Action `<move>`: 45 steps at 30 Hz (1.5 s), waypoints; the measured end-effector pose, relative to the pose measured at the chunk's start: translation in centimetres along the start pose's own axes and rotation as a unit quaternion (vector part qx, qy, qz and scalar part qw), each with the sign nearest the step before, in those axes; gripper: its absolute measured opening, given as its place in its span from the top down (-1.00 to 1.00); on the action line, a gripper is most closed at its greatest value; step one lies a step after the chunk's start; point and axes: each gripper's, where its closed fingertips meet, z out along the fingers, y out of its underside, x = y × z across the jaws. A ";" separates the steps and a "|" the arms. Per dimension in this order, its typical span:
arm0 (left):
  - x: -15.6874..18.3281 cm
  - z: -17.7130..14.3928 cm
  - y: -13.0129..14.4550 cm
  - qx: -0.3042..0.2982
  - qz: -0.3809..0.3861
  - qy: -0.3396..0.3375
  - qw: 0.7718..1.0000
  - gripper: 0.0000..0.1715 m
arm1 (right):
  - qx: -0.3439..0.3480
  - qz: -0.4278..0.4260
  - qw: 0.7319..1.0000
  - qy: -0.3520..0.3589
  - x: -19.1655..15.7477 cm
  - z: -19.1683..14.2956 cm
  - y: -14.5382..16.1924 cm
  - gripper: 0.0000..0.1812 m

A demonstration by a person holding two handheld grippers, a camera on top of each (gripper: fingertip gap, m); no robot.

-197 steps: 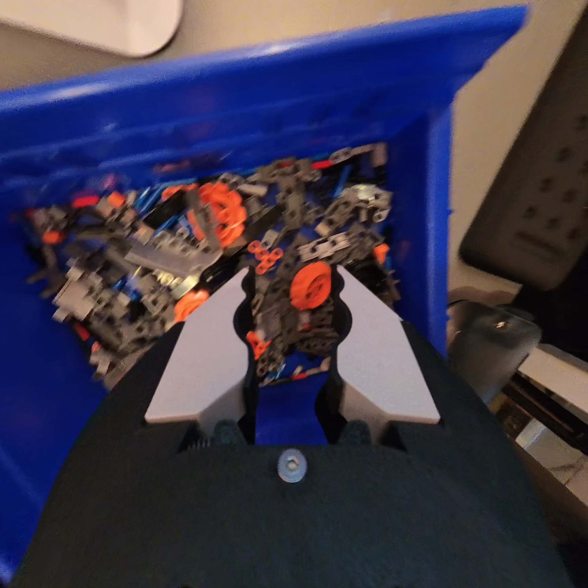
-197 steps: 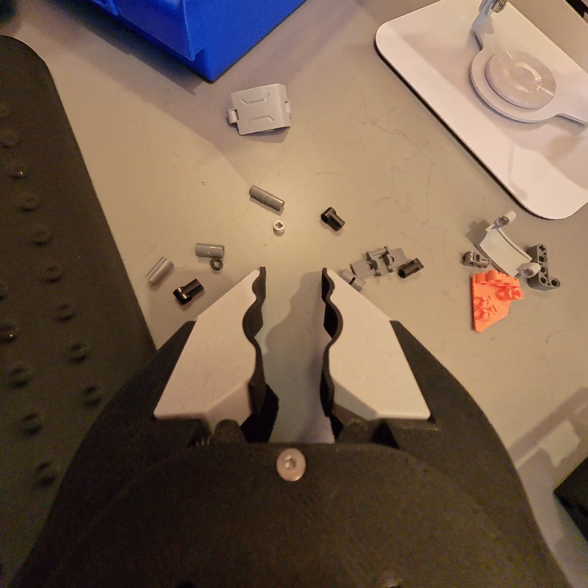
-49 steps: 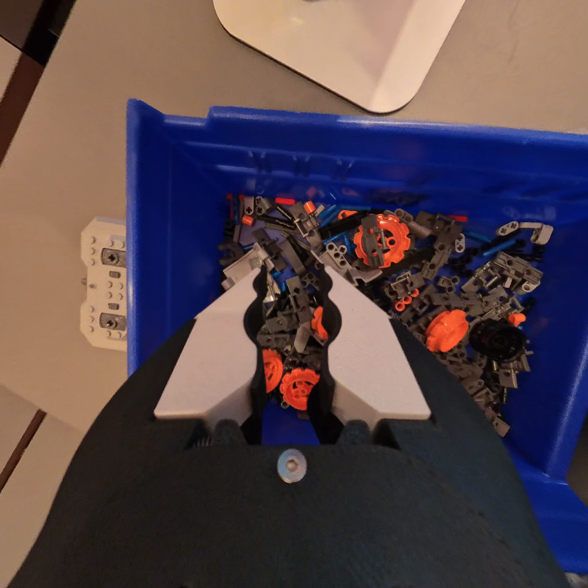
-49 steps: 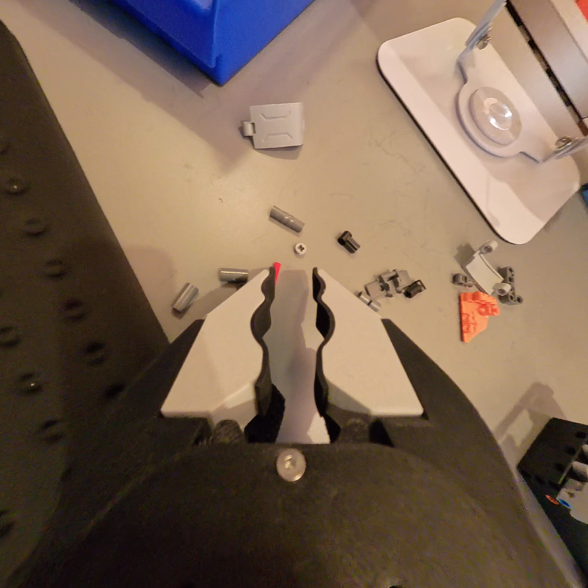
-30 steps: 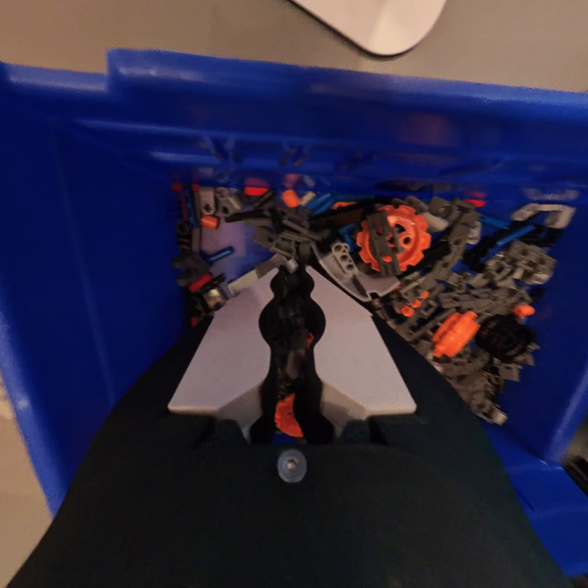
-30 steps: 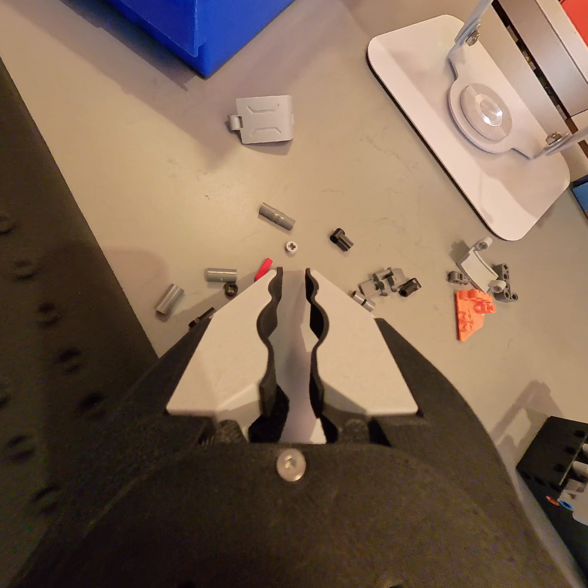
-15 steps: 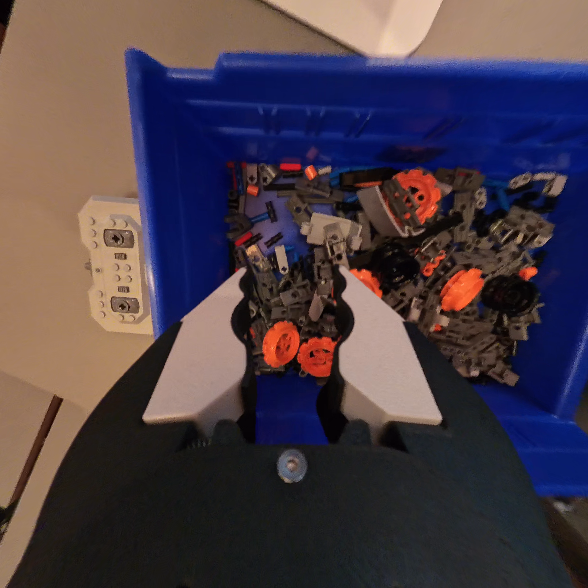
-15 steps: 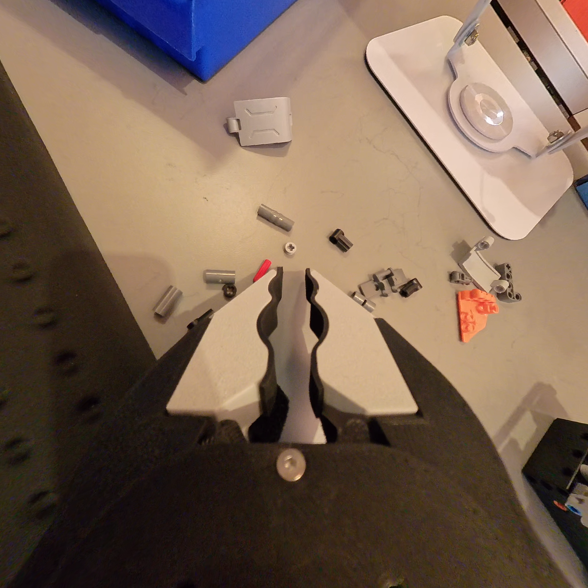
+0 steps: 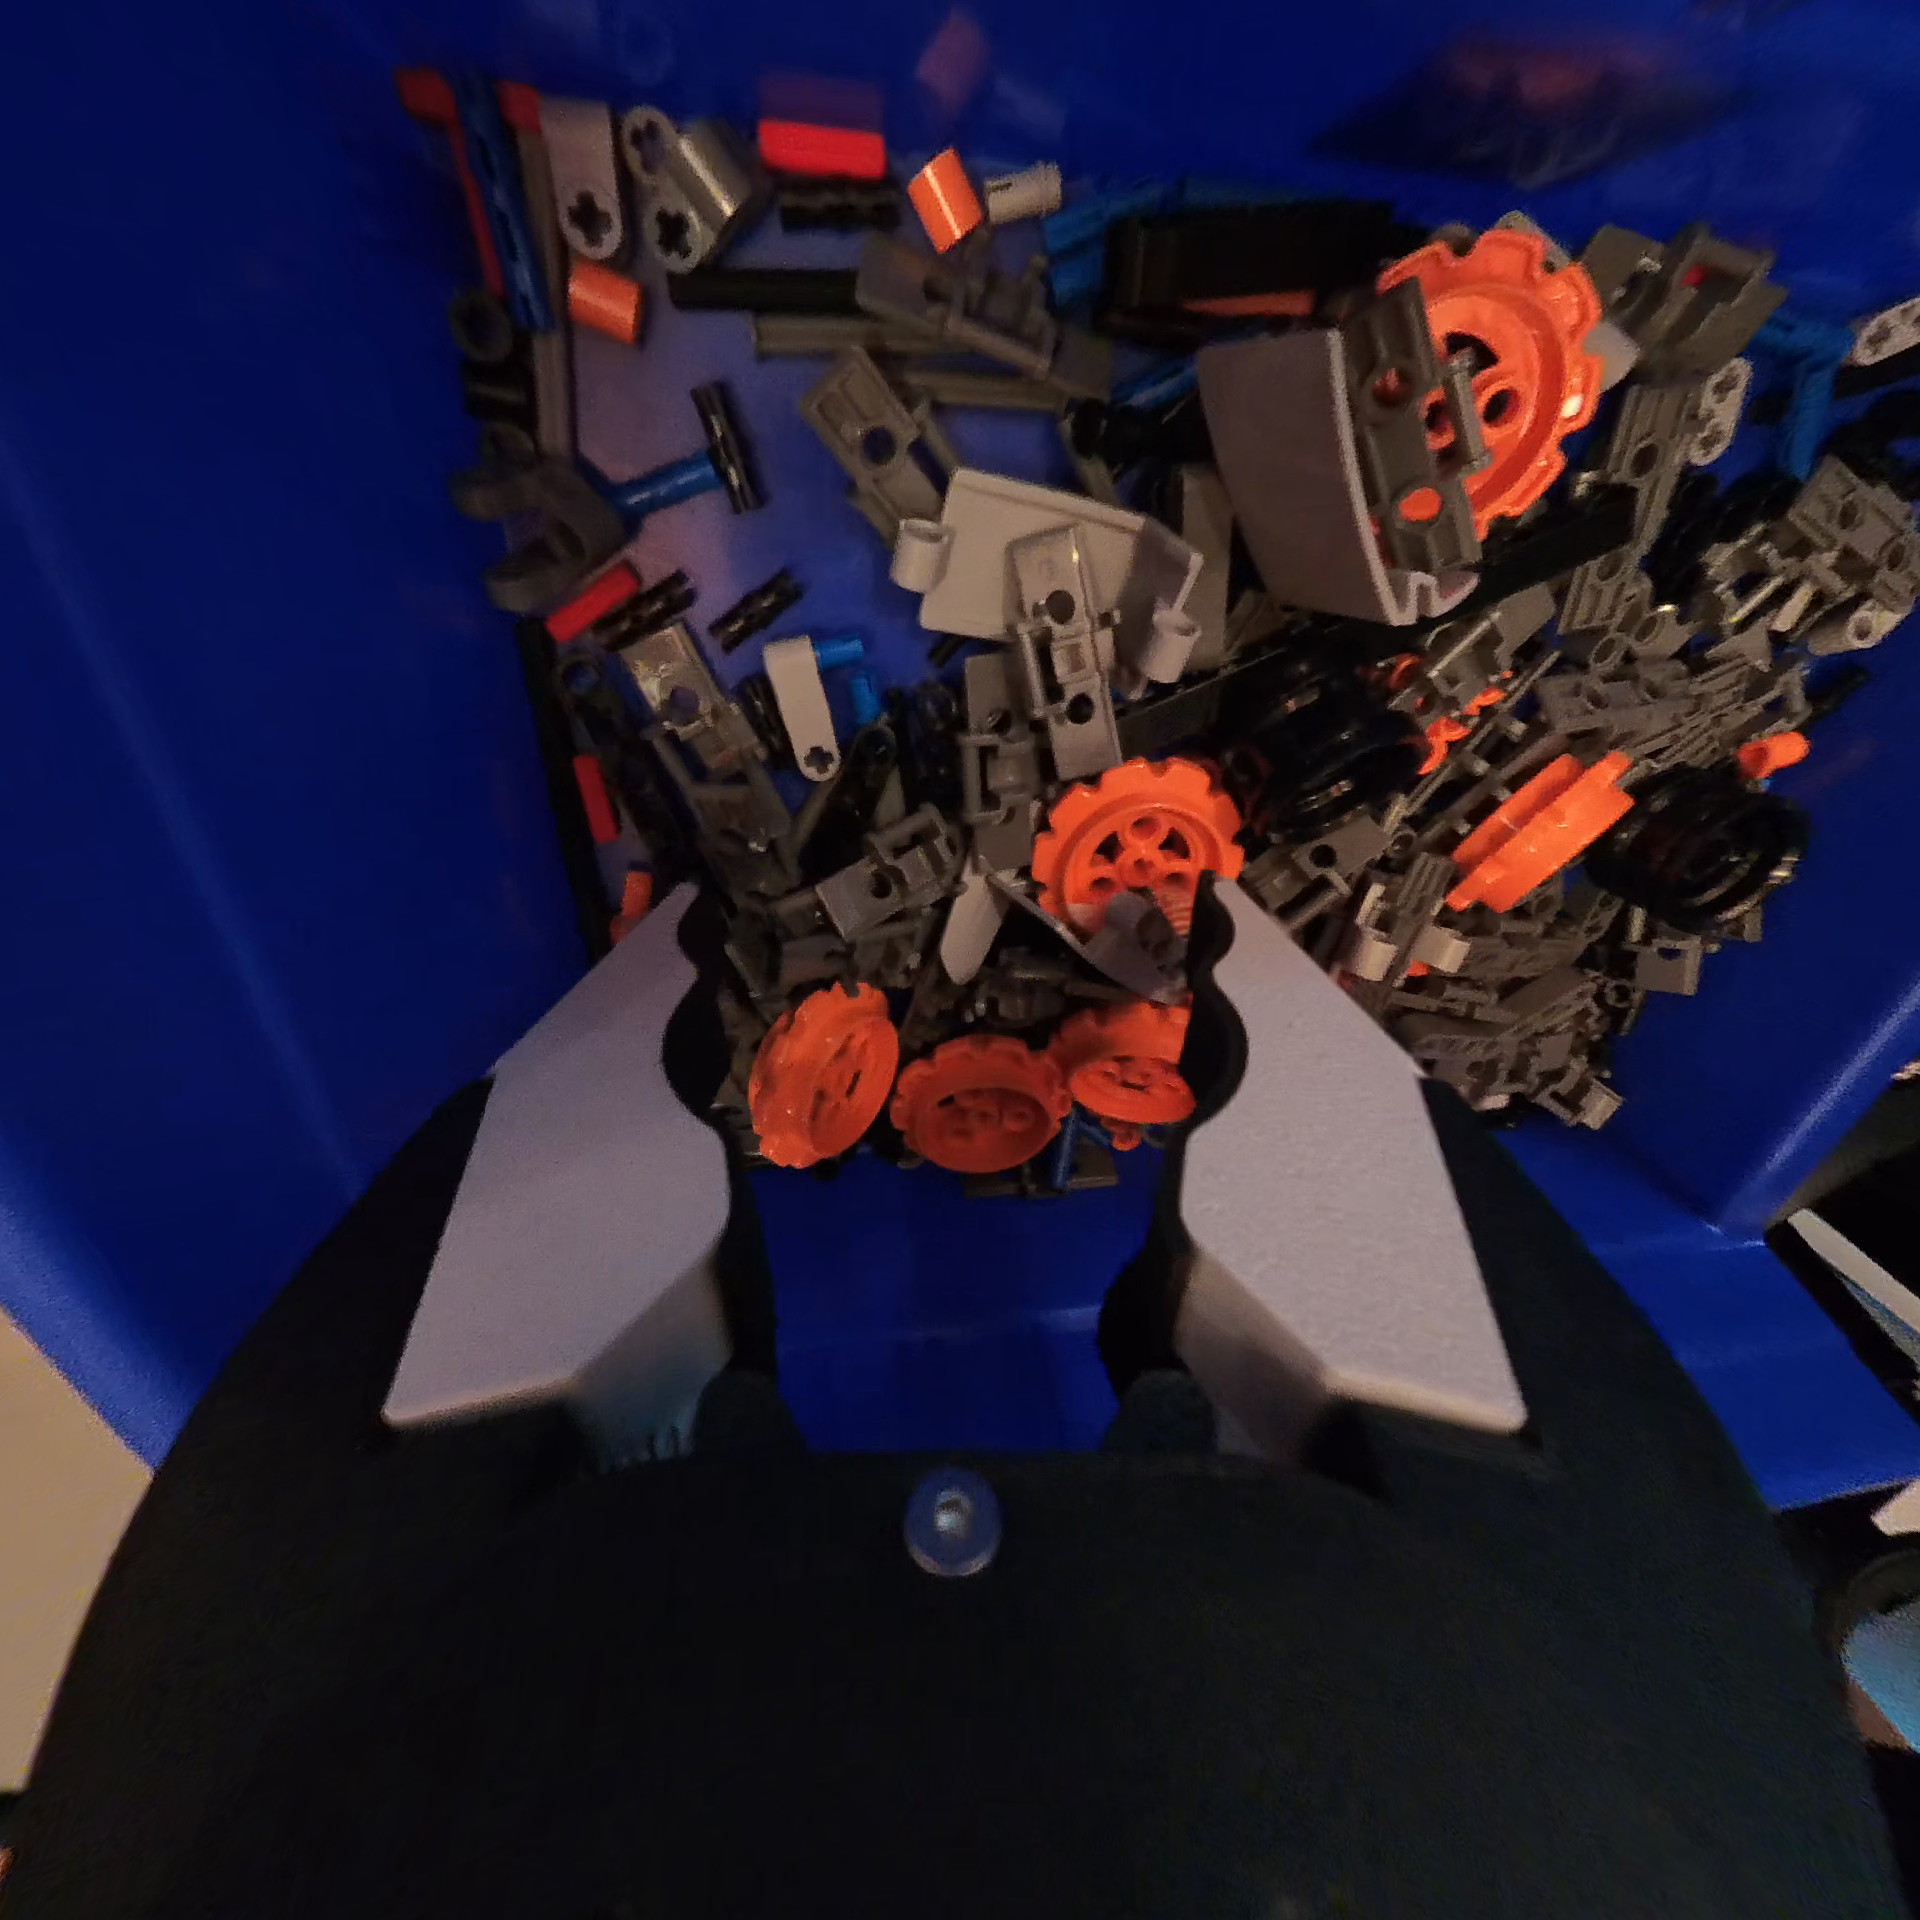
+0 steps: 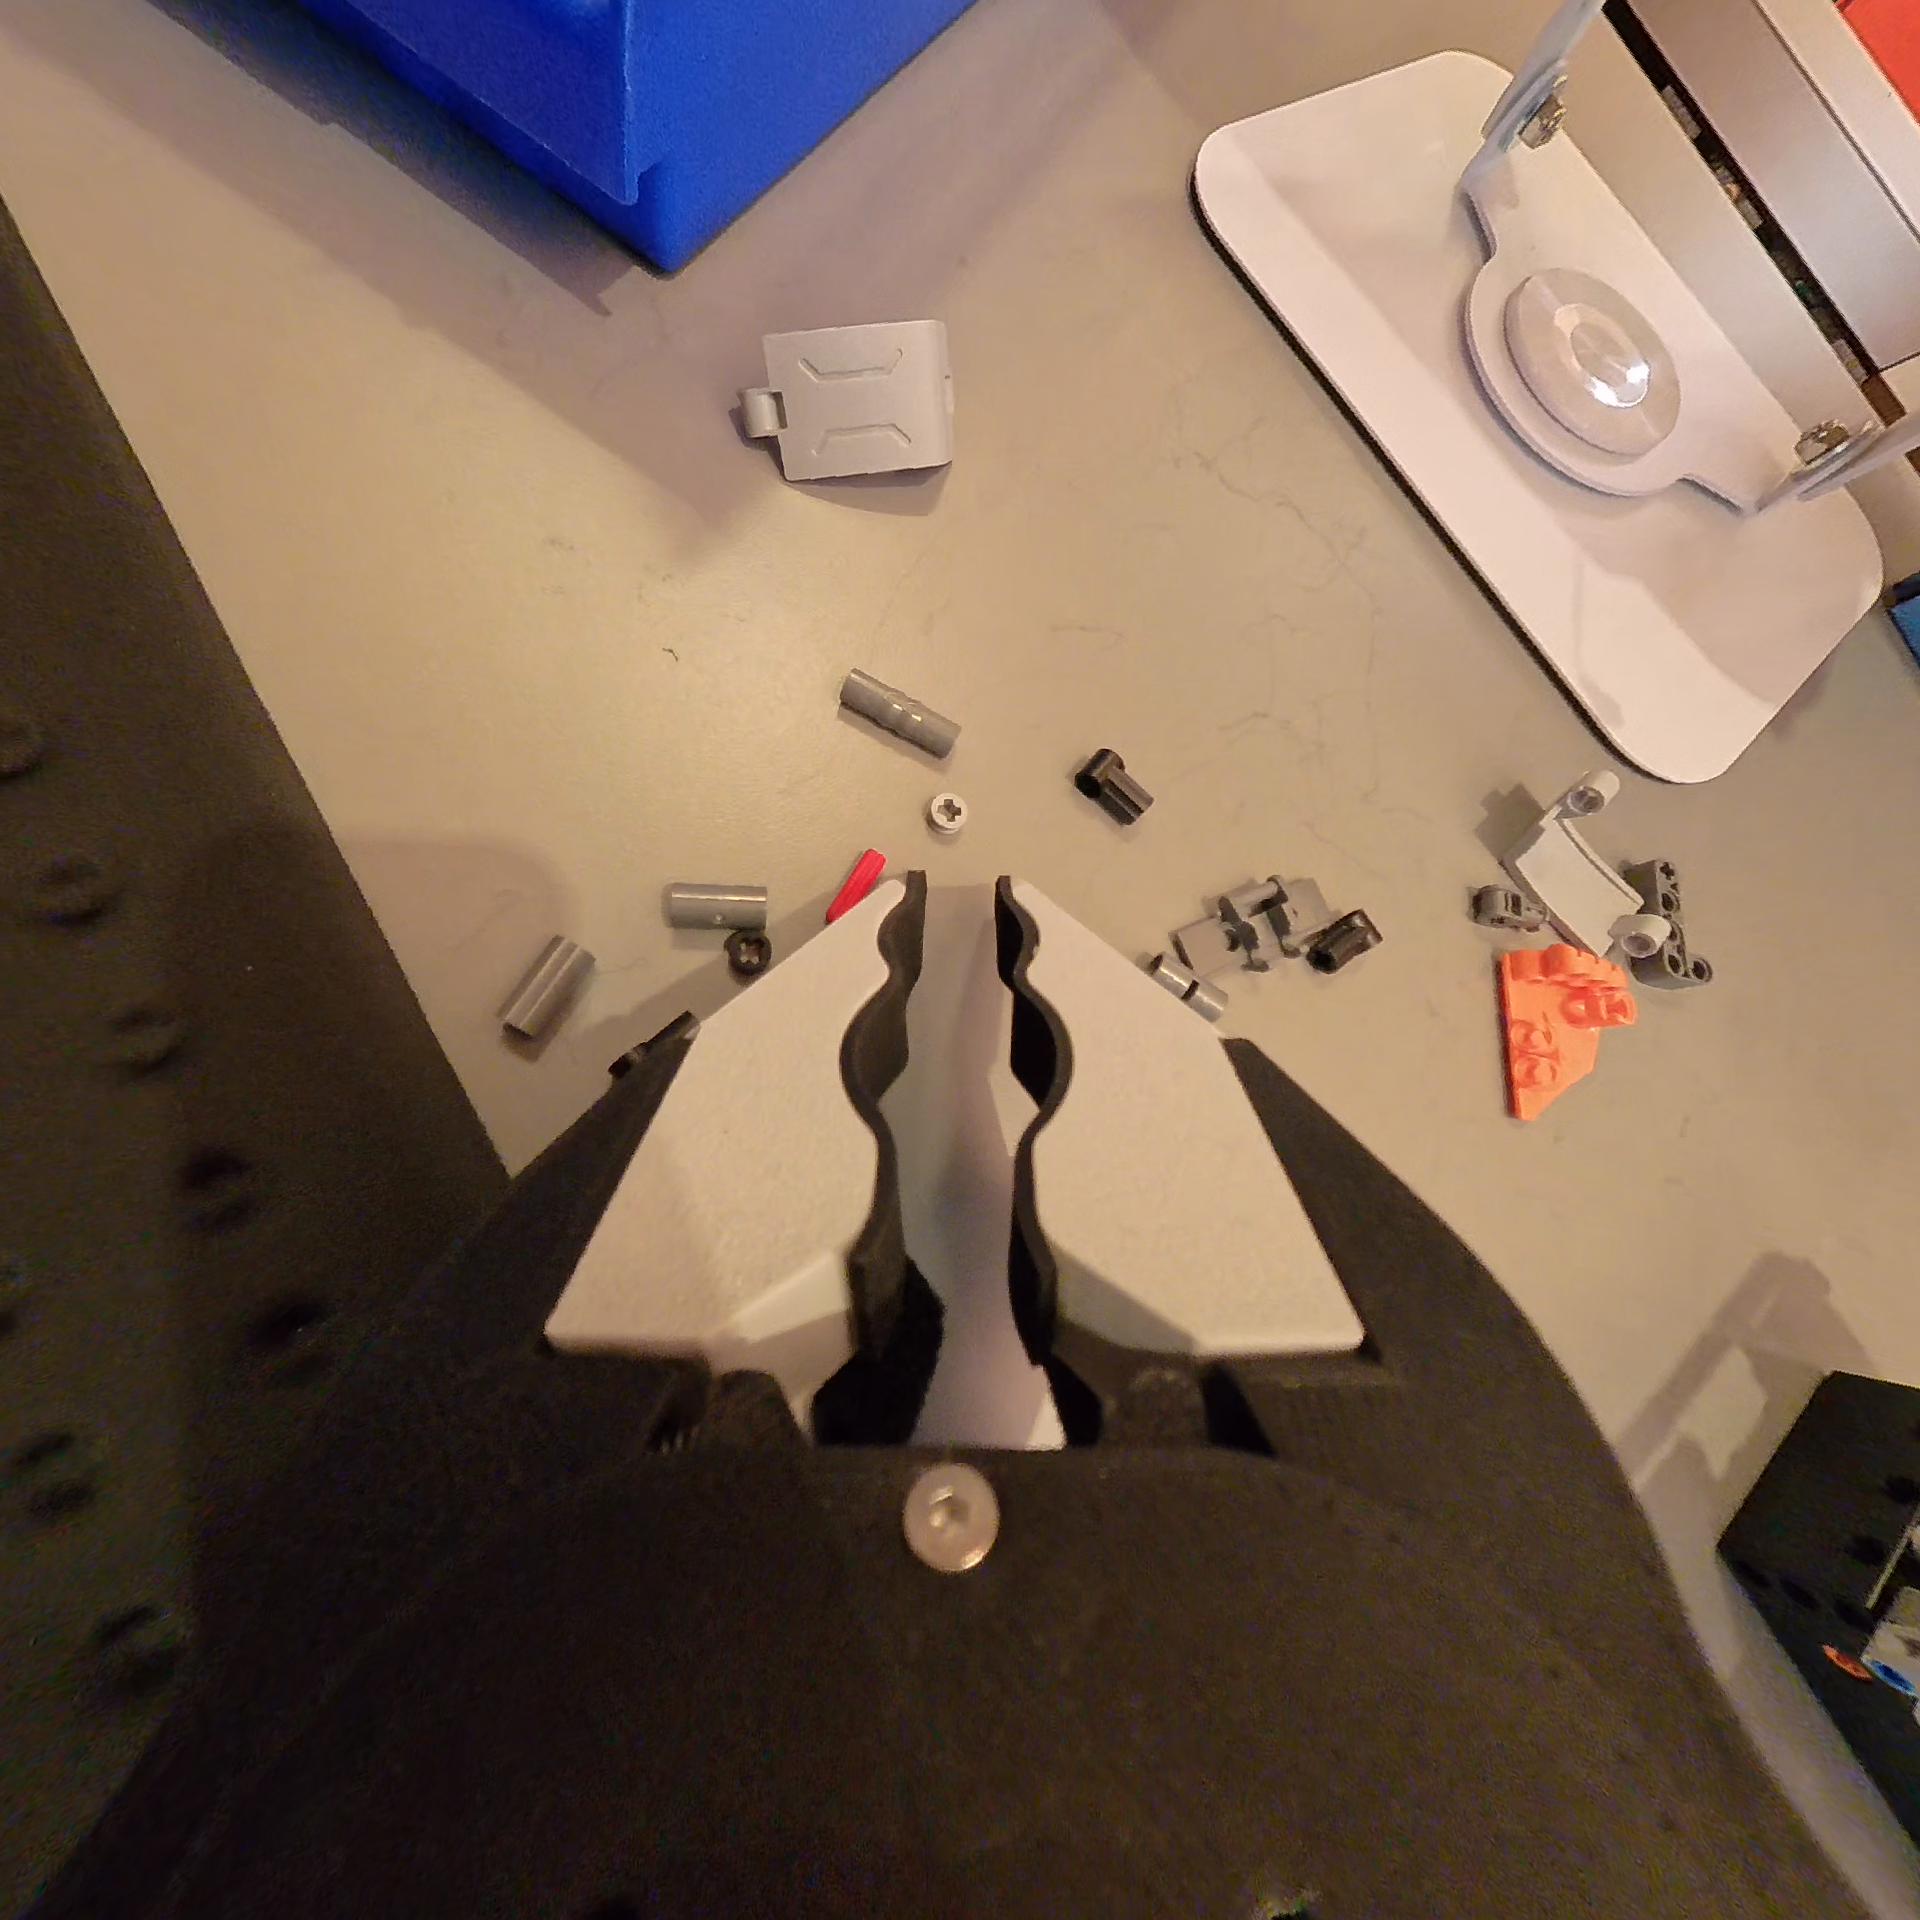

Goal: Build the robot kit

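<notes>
My left gripper (image 9: 940,904) is open wide, low inside a blue bin (image 9: 208,623), over a heap of grey, black and orange building parts. Three orange gears (image 9: 977,1101) lie between its fingers and a larger orange gear (image 9: 1138,847) sits just past the tips. It holds nothing. My right gripper (image 10: 954,883) hovers over a grey table with its jaws a narrow gap apart and empty. A small red pin (image 10: 854,883) lies at its left fingertip, a white round stud (image 10: 949,812) just ahead, and a grey tube (image 10: 896,712) beyond.
A grey hinged panel (image 10: 857,400) lies near the blue bin's corner (image 10: 644,94). A white stand base (image 10: 1538,416) is at upper right. An orange wedge plate (image 10: 1558,1029), grey connectors (image 10: 1257,925) and grey sleeves (image 10: 548,982) are scattered around. A black mat (image 10: 156,935) lies at left. One gripper's finger ends stand about 35 cm off the other's.
My left gripper has dropped deeper into the bin and opened wider; it had shut in the pile a second ago, then lifted open. My right gripper has narrowed slightly and barely moved.
</notes>
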 end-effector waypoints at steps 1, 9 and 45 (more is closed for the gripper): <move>0.6 -0.1 -0.2 0.005 0.000 0.020 1.000 0.07 | 0.000 0.000 1.000 0.000 0.0 0.0 0.0 0.88; 4.9 -2.3 -0.8 0.066 0.052 0.097 0.992 0.26 | 0.001 0.002 1.000 -0.001 0.0 0.0 0.0 0.88; 5.8 -1.4 -0.3 0.038 0.075 0.080 0.993 0.63 | 0.003 0.005 1.000 -0.003 0.0 0.1 0.0 0.89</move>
